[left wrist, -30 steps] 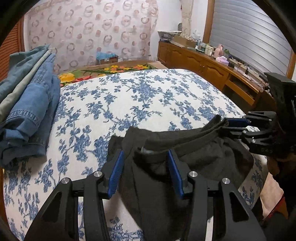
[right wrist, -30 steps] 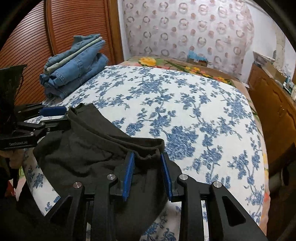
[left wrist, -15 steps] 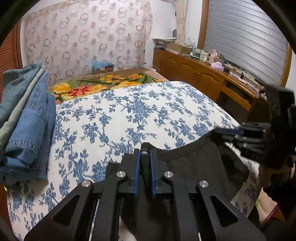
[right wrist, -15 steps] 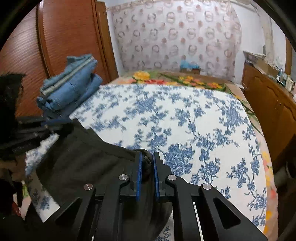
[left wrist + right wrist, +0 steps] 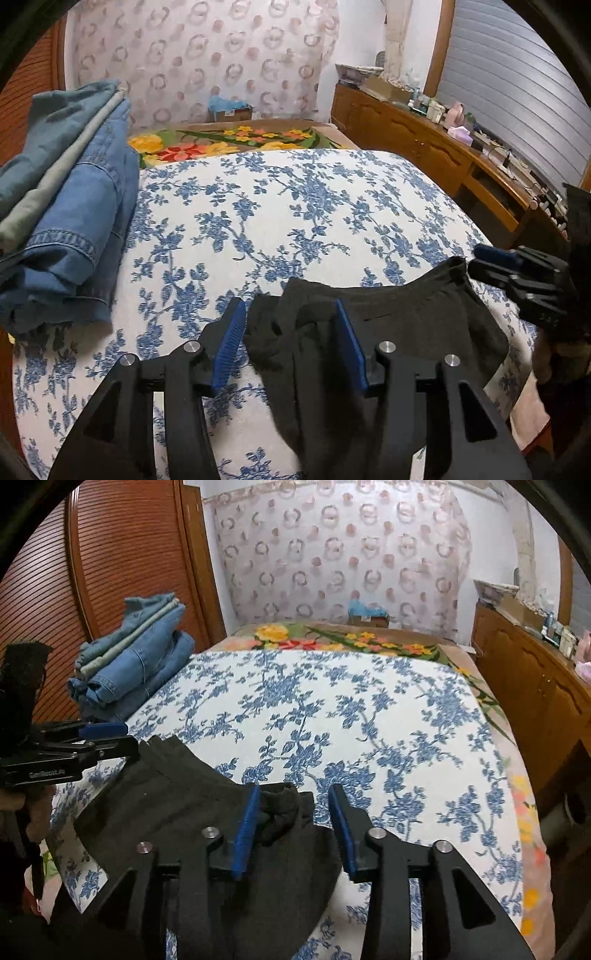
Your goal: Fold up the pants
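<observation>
Floral bedspread (image 5: 295,206) carries dark pants (image 5: 406,321); left gripper (image 5: 288,332) and right gripper (image 5: 293,818) hover level, fingers spread, straddling opposite waistband corners

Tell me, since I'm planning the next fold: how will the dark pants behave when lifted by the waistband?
Probably floppy: the dark pants bunch between the open left gripper fingers. Likely light, thin fabric that drapes over the bed edge, so it should sag.

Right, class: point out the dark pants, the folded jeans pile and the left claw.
dark pants (image 5: 417,325): left wrist view, flat fabric below the waistband.
folded jeans pile (image 5: 136,668): right wrist view, side of the blue denim stack.
left claw (image 5: 288,343): left wrist view, midway between its blue-padded fingertips.
</observation>
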The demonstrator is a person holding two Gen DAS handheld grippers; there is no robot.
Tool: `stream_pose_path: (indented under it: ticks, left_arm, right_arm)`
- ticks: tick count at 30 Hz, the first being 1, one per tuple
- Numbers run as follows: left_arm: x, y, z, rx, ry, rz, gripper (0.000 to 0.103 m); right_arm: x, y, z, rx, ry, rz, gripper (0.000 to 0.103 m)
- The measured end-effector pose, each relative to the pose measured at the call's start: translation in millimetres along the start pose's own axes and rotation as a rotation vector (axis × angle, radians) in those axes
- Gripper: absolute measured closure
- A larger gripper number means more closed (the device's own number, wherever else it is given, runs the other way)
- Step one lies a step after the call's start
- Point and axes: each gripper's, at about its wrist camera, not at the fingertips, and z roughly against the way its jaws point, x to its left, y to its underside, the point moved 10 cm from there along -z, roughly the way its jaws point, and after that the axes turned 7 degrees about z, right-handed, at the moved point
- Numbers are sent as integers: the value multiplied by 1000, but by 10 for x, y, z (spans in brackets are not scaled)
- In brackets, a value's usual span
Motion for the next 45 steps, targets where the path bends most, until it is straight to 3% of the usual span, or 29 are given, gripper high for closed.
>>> stream_pose_path:
  ticks: [3, 4, 16, 25, 38, 45]
  left_arm:
    - [9, 35, 8, 1, 12, 8, 27]
    - [6, 50, 8, 1, 17, 9, 25]
    - [78, 291, -155, 59, -12, 10, 25]
    - [99, 373, -237, 68, -25, -11, 24]
    - [82, 375, -255, 45, -41, -46, 22]
    - [63, 389, -263, 51, -43, -56, 19]
  right_arm:
    - [-1, 51, 98, 0, 8, 5, 52]
    - [-7, 75, 117, 3, 11, 5, 52]
    - [-83, 376, 94, 101, 35, -11, 49]
    - [-90, 434, -37, 146, -9, -61, 49]
    - [60, 355, -186, 138, -57, -39, 53]
    - [77, 371, -234, 116, -24, 11, 53]
